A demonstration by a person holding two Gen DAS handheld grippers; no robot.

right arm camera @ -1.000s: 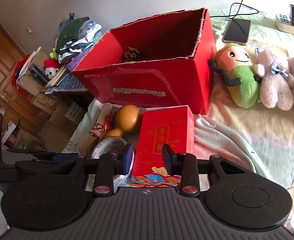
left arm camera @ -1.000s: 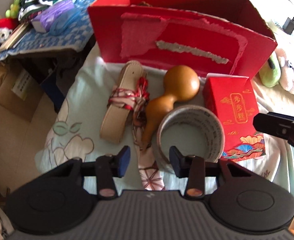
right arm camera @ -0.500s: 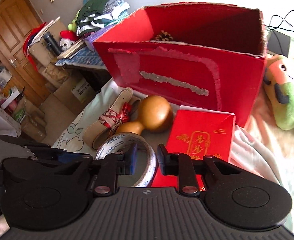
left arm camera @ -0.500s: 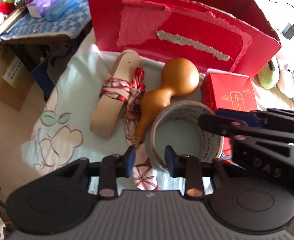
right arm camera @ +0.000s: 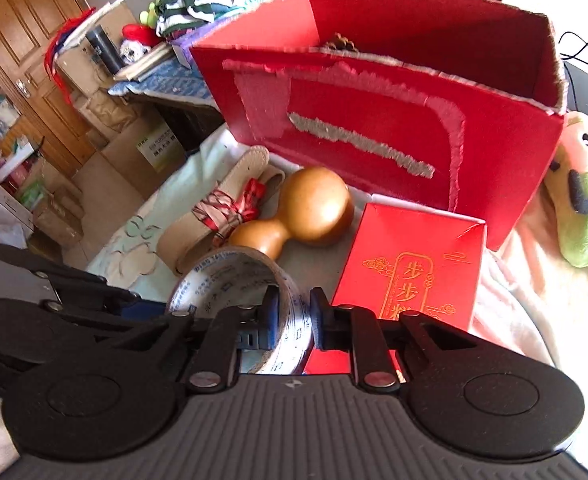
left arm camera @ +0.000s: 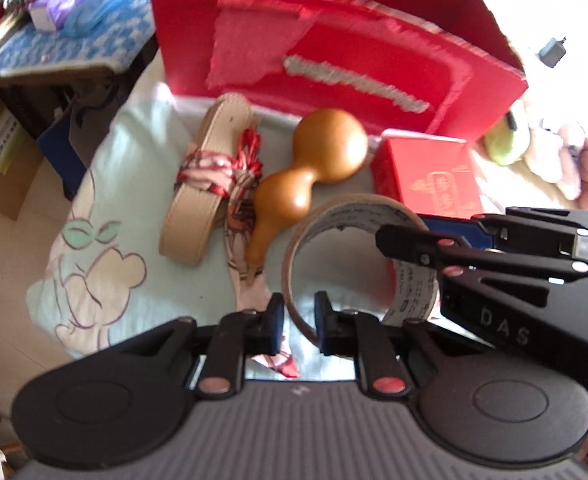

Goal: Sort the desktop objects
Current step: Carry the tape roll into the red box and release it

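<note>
My left view motion-blurred overall; print on tape roll [left arm camera: 410, 284] unreadable there. My right tool [left arm camera: 404, 242] covers far wall of roll and lower part of small red box [left arm camera: 426, 176]. In right view, my right tool [right arm camera: 291, 312] hides roll's near rim and box's bottom edge. Pinecone [right arm camera: 340, 42] mostly sunk behind front wall of big red box [right arm camera: 374, 120]. Green plush [right arm camera: 582, 200] cut by right edge. Gourd [right arm camera: 294, 220] tip hidden behind roll.

Glossy smooth brown gourd [right arm camera: 310, 216]; large red cardboard box [right arm camera: 394, 120], torn rough paper face; matt printed tape roll [left arm camera: 358, 256]; soft pale cloth sheet [left arm camera: 133, 216].
</note>
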